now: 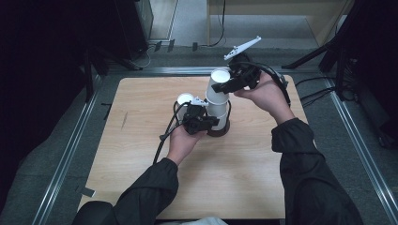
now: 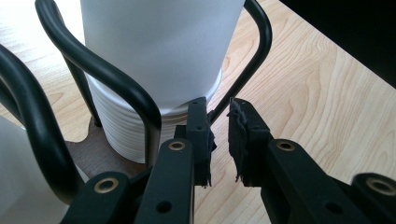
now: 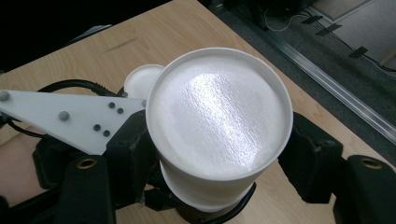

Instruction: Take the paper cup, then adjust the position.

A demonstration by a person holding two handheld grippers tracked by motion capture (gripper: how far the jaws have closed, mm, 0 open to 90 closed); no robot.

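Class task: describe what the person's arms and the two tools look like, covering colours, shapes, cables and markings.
Both arms wear black long sleeves. Each hand carries a black tool with two blocky jaws and brass-ringed screw holes. The left tool trails a black cable. The right tool bears a pale three-cornered plate on top; the left tool's plate carries grey dots.

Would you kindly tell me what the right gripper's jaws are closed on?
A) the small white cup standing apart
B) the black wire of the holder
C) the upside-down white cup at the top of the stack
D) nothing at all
C: in the right gripper view the right gripper has a jaw pressed on each side of the upside-down white cup, and the high view shows that cup topping the stack in the black wire holder.
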